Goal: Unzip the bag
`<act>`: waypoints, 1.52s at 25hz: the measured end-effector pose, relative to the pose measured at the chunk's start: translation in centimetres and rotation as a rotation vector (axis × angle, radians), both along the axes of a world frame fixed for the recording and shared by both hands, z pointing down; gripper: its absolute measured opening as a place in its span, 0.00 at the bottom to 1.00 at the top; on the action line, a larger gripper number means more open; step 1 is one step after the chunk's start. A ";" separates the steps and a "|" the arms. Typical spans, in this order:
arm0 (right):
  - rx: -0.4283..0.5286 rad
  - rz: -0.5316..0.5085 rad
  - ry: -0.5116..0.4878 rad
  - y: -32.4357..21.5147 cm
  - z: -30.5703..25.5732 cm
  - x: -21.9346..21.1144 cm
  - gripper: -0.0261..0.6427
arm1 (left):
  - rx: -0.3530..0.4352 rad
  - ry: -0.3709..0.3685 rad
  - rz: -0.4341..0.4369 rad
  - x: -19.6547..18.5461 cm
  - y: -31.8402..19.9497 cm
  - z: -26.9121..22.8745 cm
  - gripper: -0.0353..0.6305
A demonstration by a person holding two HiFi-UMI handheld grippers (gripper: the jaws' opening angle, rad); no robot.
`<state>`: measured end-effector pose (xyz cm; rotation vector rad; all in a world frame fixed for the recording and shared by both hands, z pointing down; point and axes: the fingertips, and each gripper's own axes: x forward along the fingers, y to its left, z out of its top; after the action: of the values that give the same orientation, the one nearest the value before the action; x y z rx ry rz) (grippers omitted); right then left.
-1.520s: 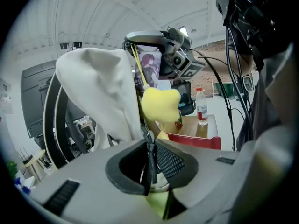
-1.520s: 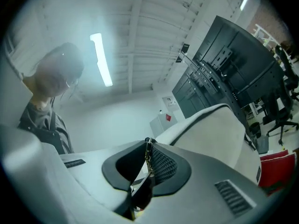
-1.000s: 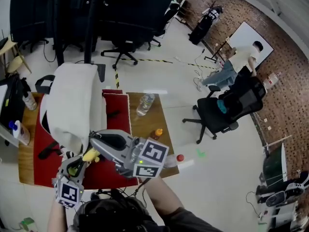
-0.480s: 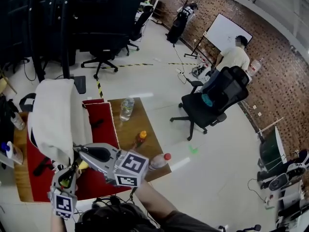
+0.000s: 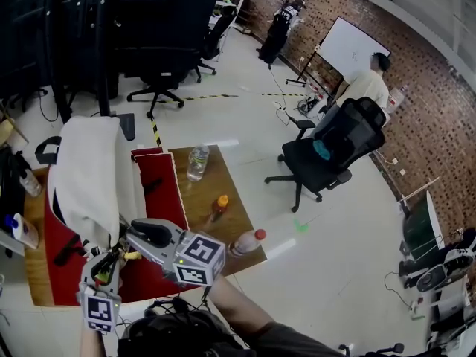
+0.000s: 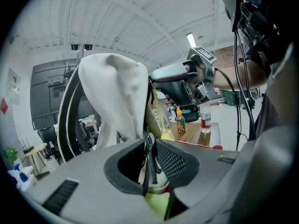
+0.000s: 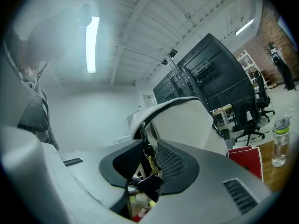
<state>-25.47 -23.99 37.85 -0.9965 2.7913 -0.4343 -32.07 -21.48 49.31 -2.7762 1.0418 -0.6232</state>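
A white bag with black straps stands on a red mat on the wooden table. Both grippers meet at its near end. My left gripper points up at the bag; its jaws are opening, and a thin black zipper strap hangs loosely in the gap. My right gripper comes in from the right. Its jaws are opening too, with a metal ring, a yellow charm and a black clip between them. The bag rises just behind.
On the table right of the mat stand a water bottle, an orange-capped sauce bottle and a red-capped bottle. Spray bottles sit at the left edge. A black office chair and a person are on the floor beyond.
The head view swung and the table sits lower left in frame than a second ago. Both grippers stay at the bag's near end, and the yellow charm hangs slightly lower.
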 end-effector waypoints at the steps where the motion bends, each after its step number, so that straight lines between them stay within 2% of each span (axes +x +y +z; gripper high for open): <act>1: -0.004 0.003 -0.003 -0.1 0.2 0.0 0.18 | 0.002 0.017 -0.006 -0.2 -0.1 -0.1 0.23; 5: 0.001 0.023 0.006 0.1 0.8 0.6 0.29 | 0.008 0.097 -0.031 -0.4 0.0 -1.0 0.28; 9: 0.010 0.092 0.011 0.8 1.5 2.2 0.29 | 0.020 0.179 -0.089 -1.4 0.3 -2.9 0.28; 12: 0.008 0.129 0.003 1.3 2.2 3.4 0.29 | 0.040 0.211 -0.142 -2.3 0.1 -3.6 0.28; 14: 0.012 0.152 0.003 1.6 2.4 4.1 0.27 | 0.060 0.224 -0.163 -2.6 0.1 -3.9 0.18; 17: 0.006 0.197 -0.010 1.8 2.7 5.4 0.24 | 0.071 0.226 -0.174 -2.5 0.3 -4.2 0.10; 20: -0.010 0.241 -0.027 1.7 3.0 6.2 0.16 | 0.077 0.226 -0.170 -2.3 0.3 -4.3 0.10; 22: -0.017 0.255 -0.027 1.7 3.4 6.5 0.06 | 0.073 0.230 -0.170 -2.4 0.4 -4.2 0.10; 30: -0.041 0.238 -0.025 2.5 5.1 6.6 0.05 | 0.037 0.252 -0.192 -2.6 0.7 -3.9 0.10; 38: -0.035 0.219 0.091 2.8 6.9 5.5 0.05 | 0.049 0.251 -0.202 -2.2 0.4 -4.3 0.10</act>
<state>-19.93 -21.20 44.71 -1.3438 2.7180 -0.4192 -34.27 -21.12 45.01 -2.7794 1.3781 -0.2660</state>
